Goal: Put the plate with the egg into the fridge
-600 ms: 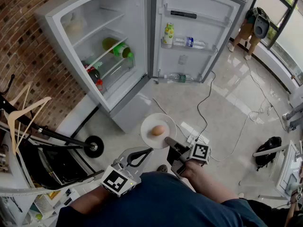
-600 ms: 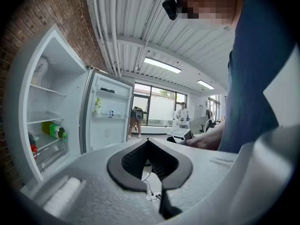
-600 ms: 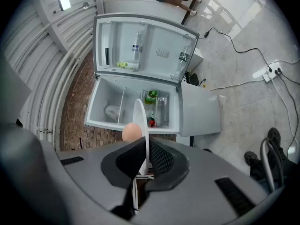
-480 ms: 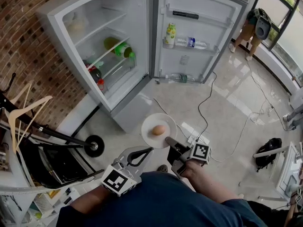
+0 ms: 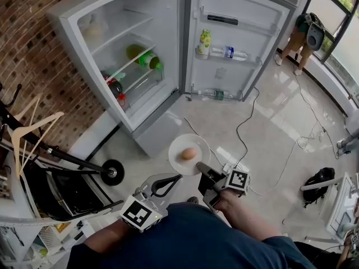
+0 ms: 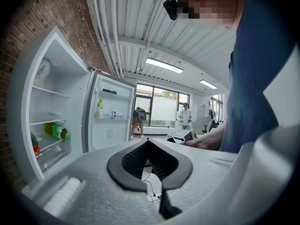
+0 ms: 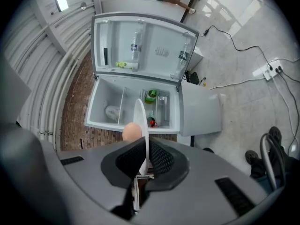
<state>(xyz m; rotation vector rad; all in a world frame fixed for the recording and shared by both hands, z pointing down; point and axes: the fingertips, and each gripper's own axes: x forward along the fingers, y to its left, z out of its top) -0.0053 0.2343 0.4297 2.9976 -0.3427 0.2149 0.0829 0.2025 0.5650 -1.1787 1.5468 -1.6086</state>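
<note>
A white plate (image 5: 182, 144) with a brown egg (image 5: 189, 153) on it hangs level over the floor, in front of the open fridge (image 5: 115, 24). My right gripper (image 5: 199, 168) is shut on the plate's near rim. In the right gripper view the plate (image 7: 142, 118) stands edge-on between the pads, with the egg (image 7: 131, 131) to its left and the fridge (image 7: 112, 100) beyond. My left gripper (image 5: 178, 177) hovers just left of the plate, below its rim, apart from it. Its jaws meet at the tips (image 6: 147, 142) with nothing between them.
The fridge door (image 5: 241, 21) stands wide open with bottles (image 5: 205, 41) on its shelves. A green bottle (image 5: 143, 58) lies on an inner shelf. Cables and a power strip (image 5: 231, 162) cross the floor. A clothes rack with a hanger (image 5: 31, 130) stands at the left. A person (image 5: 300, 35) bends by the window.
Plate, egg and both grippers keep their places. The view has drifted a little, so the fridge sits slightly further right.
</note>
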